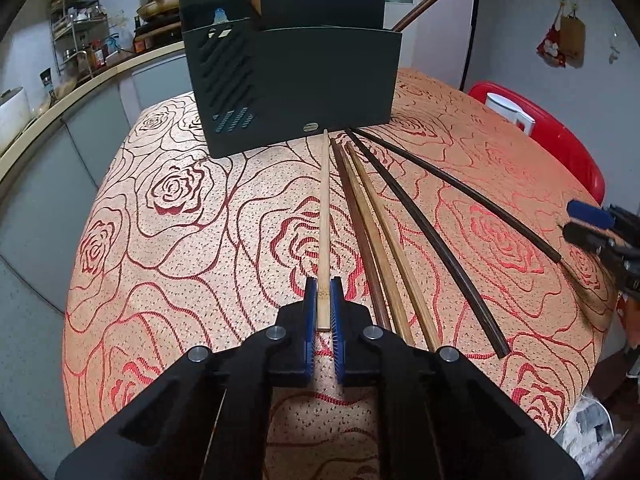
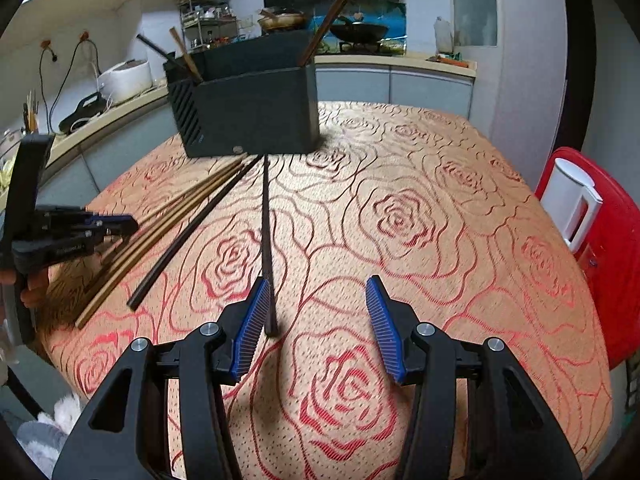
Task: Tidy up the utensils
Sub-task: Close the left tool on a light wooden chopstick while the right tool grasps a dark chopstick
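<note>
My left gripper is shut on the near end of a light bamboo chopstick, which points at the foot of the black utensil holder. To its right, several brown and black chopsticks fan out on the rose-patterned tablecloth. My right gripper is open low over the cloth. A black chopstick lies just inside its left pad, and the right pad stands well clear. The holder has a few chopsticks standing in it. The left gripper shows at the left edge.
A red chair carrying a white jug stands past the table's right edge. Behind the holder runs a kitchen counter with a rice cooker and pans. A hand holds the left gripper.
</note>
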`<control>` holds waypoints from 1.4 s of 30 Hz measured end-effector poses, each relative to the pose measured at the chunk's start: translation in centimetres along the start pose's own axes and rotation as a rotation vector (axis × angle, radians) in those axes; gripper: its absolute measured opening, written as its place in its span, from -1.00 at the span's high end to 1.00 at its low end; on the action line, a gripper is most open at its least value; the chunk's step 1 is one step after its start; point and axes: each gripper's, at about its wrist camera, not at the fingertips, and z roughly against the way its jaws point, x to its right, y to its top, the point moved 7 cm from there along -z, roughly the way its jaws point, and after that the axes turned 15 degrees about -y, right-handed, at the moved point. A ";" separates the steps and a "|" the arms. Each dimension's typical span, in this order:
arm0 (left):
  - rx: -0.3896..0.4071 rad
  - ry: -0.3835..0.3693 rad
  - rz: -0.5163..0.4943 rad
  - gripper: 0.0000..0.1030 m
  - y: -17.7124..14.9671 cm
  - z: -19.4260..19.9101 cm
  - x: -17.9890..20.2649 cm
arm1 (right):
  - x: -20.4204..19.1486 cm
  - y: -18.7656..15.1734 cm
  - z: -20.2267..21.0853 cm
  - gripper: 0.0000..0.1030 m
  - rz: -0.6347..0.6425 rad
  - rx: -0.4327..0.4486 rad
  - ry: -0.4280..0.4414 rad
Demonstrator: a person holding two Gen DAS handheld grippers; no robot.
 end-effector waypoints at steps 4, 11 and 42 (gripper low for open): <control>0.018 0.021 0.007 0.87 -0.1 1.2 -0.2 | -1.0 -0.5 -0.1 0.16 0.033 -0.004 0.021; 0.085 0.051 0.017 0.87 0.4 5.3 -0.2 | -2.2 -1.2 -0.4 0.29 0.075 -0.022 0.041; 0.282 0.104 -0.009 0.87 4.4 13.4 0.0 | 0.5 5.4 5.7 0.85 -0.050 0.155 0.111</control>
